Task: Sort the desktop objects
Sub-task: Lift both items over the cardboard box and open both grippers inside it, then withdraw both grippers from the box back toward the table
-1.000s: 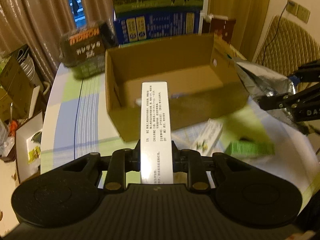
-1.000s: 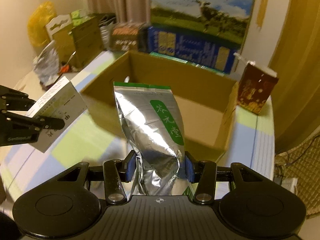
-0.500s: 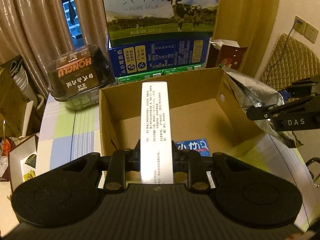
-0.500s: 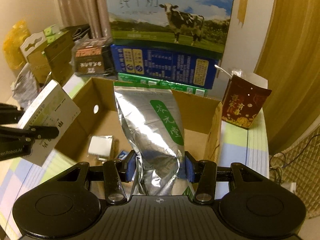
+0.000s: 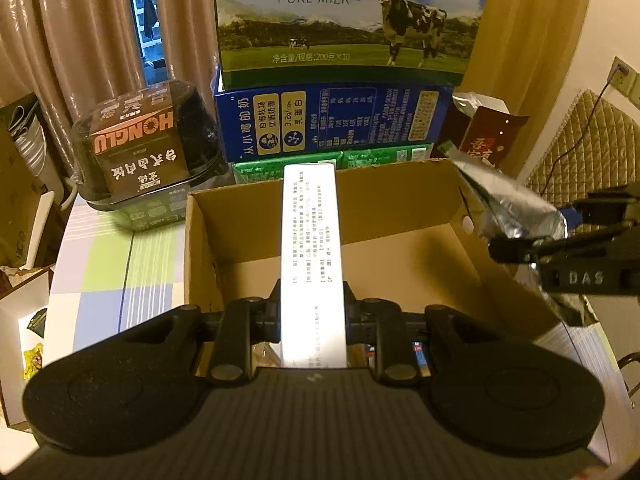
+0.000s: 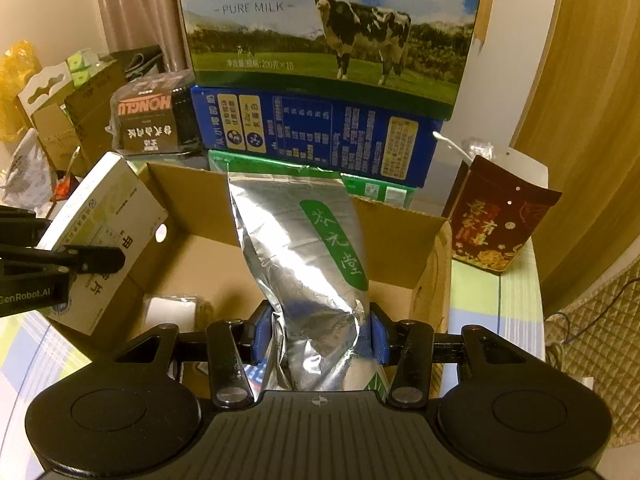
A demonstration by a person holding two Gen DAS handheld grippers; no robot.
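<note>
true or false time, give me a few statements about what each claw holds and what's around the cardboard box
1. The left claw grips a white box. True.
2. The right claw is empty. False: it holds a silver foil pouch.
3. The cardboard box is sealed shut. False: its top is open.
4. A milk carton with a cow tops the stack behind the cardboard box. True.
5. The dark red bag lies inside the cardboard box. False: it stands outside, beside it.
</note>
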